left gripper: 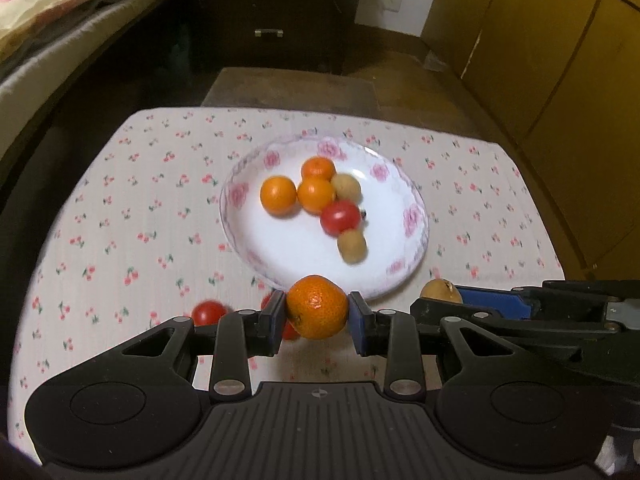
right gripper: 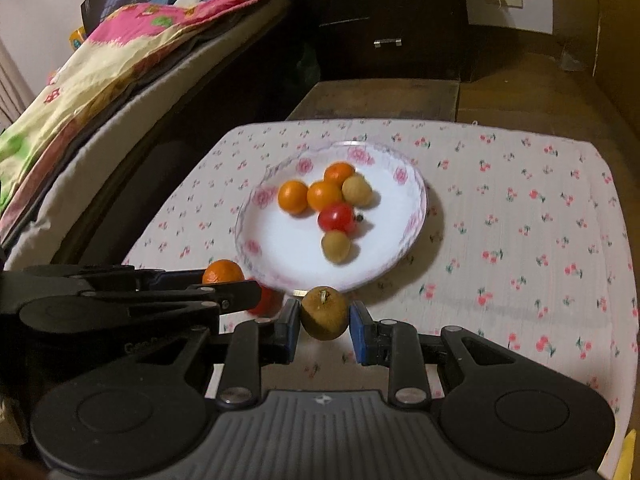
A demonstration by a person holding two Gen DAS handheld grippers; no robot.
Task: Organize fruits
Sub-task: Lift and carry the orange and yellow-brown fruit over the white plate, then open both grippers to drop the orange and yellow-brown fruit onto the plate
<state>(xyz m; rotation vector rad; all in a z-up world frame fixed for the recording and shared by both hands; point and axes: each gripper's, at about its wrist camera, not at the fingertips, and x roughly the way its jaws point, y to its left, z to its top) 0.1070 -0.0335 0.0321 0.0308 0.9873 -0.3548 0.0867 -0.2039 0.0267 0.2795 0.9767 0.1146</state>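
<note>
The left tongs (left gripper: 317, 317) are closed on a mandarin (left gripper: 317, 307), the blue pads bearing on opposite sides near its widest part so the round fruit cannot roll out. The right tongs (right gripper: 325, 317) are closed in the same manner on a brown longan-like fruit (right gripper: 325, 313), stem scar facing up. Both pieces are held clear of the desk (left gripper: 120, 208) just short of the near rim of the plate (left gripper: 414, 216); this position suggests each is being carried to the plate for release. The plate lies at the middle of the cherry-print cloth and already carries three mandarins (left gripper: 278, 195), one cherry tomato (left gripper: 340, 217) and two brown fruits (left gripper: 352, 245), clustered towards its middle and far side. The near and left portions of the plate are bare and appear the safest drop zone, since a release onto the cluster may knock fruit into motion. Two loose tomatoes (left gripper: 209, 312) lie on the cloth just below and left of the left tongs, one partly hidden behind the held mandarin; they are not yet collected. The two tools travel side by side and close together, so each is the main obstruction to the other. A bed with bright bedding (right gripper: 120, 52) borders the desk on the left, and a dark drawer unit (left gripper: 272, 4) stands beyond it.
</note>
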